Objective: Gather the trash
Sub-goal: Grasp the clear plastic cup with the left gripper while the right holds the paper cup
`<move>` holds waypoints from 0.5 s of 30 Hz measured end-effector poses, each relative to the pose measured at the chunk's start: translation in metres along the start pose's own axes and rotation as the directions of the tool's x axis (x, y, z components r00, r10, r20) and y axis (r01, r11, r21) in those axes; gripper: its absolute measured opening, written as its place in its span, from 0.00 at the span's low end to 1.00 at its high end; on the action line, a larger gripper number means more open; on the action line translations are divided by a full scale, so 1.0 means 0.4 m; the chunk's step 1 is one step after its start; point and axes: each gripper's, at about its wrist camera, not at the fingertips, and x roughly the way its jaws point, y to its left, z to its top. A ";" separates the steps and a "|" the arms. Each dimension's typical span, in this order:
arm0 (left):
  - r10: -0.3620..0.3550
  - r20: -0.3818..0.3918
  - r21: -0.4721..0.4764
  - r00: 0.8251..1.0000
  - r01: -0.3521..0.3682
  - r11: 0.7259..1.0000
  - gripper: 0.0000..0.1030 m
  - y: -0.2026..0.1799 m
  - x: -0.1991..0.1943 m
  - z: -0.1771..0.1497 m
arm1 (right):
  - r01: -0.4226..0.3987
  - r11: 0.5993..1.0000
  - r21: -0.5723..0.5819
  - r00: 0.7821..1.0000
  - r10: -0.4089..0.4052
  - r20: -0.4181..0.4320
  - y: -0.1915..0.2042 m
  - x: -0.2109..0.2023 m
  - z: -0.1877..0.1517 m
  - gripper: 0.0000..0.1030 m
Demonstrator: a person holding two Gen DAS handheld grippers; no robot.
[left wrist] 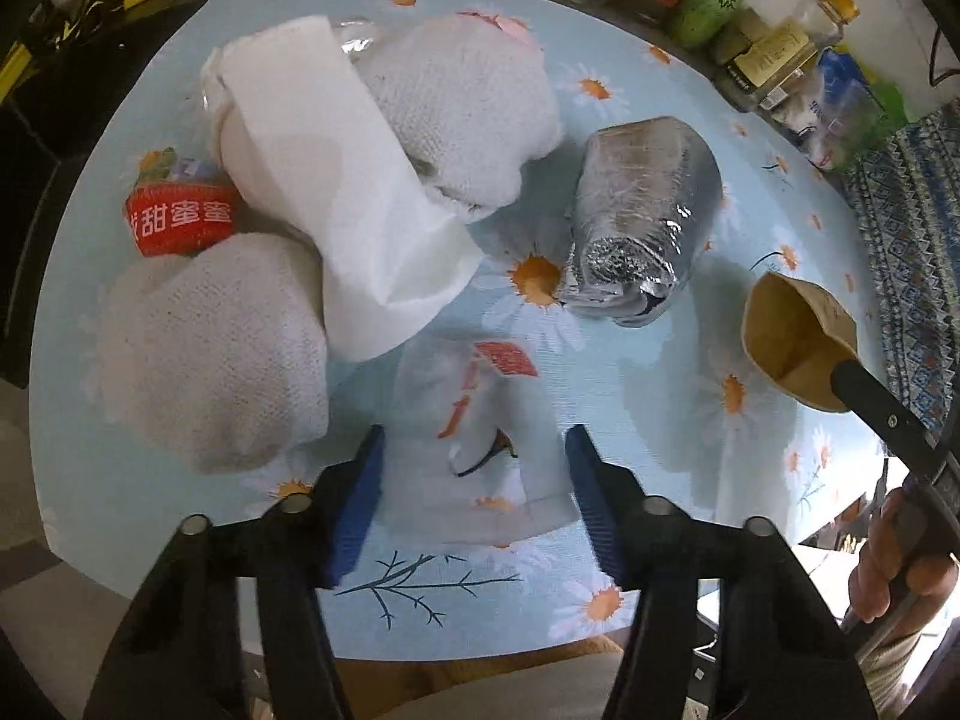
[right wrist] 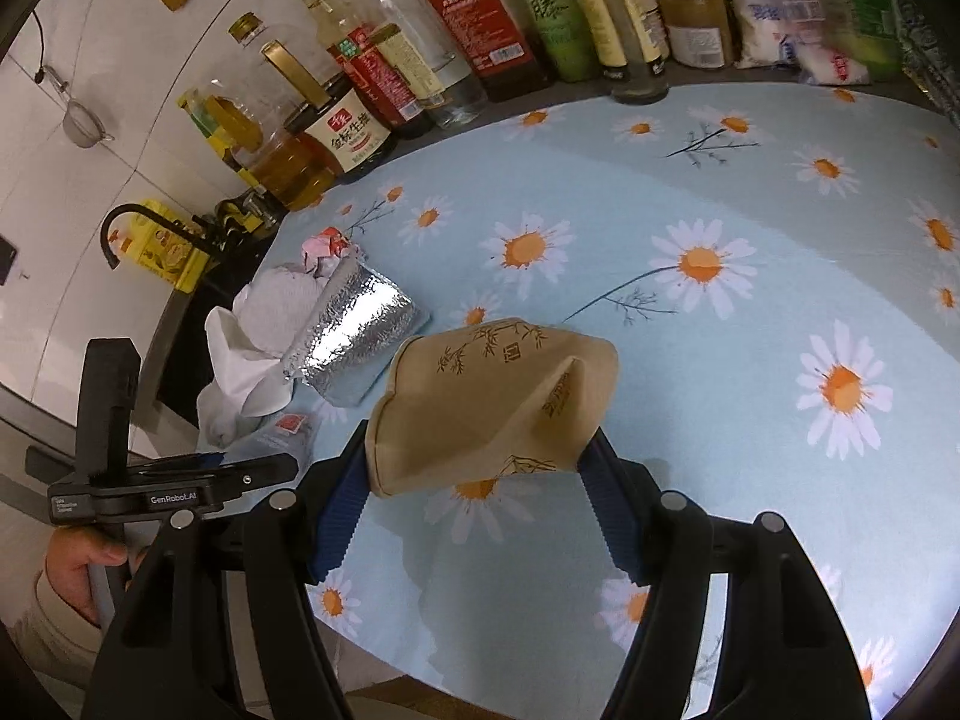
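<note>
A clear plastic wrapper with red marks lies flat on the daisy tablecloth. My left gripper points down over it, open, with a blue pad at each edge of the wrapper. My right gripper is shut on a tan paper bag, held above the cloth with its mouth open; that bag also shows in the left wrist view. Beyond the wrapper lie a white paper towel, two white mesh wads, a red wrapper and a silver foil pouch.
Bottles and jars line the table's far edge, with plastic packets at the right. A black tap and yellow box stand beyond the left edge. A person's hand grips the right gripper's handle. Bare cloth spreads to the right of the bag.
</note>
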 end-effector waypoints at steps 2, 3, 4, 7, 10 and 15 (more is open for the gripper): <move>0.014 0.004 0.004 1.000 -0.014 1.000 0.54 -0.008 0.001 0.001 | -0.024 1.000 -0.009 1.000 0.024 -0.013 -0.004 0.012 0.007 0.65; 0.029 0.009 0.005 1.000 -0.029 1.000 0.54 -0.014 0.001 0.001 | -0.031 0.999 -0.018 0.999 0.031 -0.017 -0.004 0.016 0.009 0.65; 0.042 0.015 0.002 0.999 -0.042 0.999 0.54 -0.018 -0.002 -0.001 | -0.037 0.999 -0.026 0.999 0.037 -0.022 -0.004 0.021 0.010 0.65; 0.041 0.021 -0.025 0.999 -0.040 0.999 0.54 -0.026 -0.011 -0.006 | -0.069 0.997 -0.044 0.997 0.067 -0.040 -0.004 0.032 0.015 0.65; 0.049 0.035 -0.045 0.998 -0.047 0.998 0.54 -0.028 -0.025 -0.017 | -0.091 0.993 -0.075 0.994 0.086 -0.060 0.003 0.039 0.019 0.65; 0.031 0.058 -0.081 0.998 -0.026 0.996 0.54 -0.028 -0.056 -0.041 | -0.113 0.986 -0.118 0.991 0.104 -0.086 0.020 0.039 0.028 0.65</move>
